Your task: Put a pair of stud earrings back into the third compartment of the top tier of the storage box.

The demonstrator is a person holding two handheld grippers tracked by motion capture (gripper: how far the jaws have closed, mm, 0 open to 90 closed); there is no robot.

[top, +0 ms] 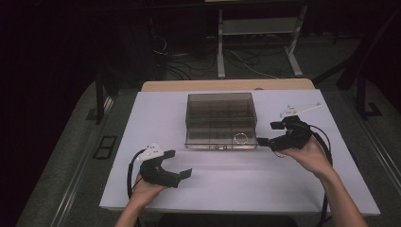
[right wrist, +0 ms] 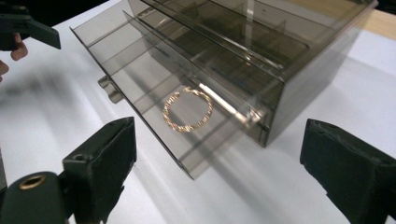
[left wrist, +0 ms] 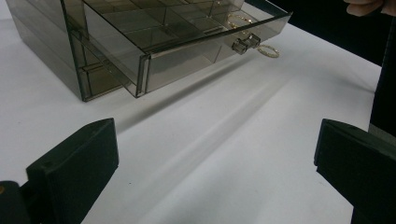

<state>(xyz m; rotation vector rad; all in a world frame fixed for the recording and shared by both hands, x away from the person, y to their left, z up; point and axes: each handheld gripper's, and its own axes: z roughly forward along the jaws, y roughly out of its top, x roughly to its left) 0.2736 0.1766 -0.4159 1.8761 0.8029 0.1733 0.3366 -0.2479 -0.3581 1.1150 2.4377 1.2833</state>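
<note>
White tabletop [top: 236,184] is carrying a smoky clear drawer box [top: 220,108], which I am using as my landmark. Behind the box, floor cables and a metal stand are lying in the dark. From the box's near face a drawer [top: 221,140] is standing pulled out, and a gold bracelet [right wrist: 187,111] is lying inside it, toward its right end. Nothing is standing between the box and the near table edge, so I am getting wide bare surface there. I am holding the right gripper [top: 265,142] just right of the drawer front, aimed at it, jaws spread and empty. I am resting the left gripper [top: 185,173] well short of the box, toward its left, jaws spread and empty too.
</note>
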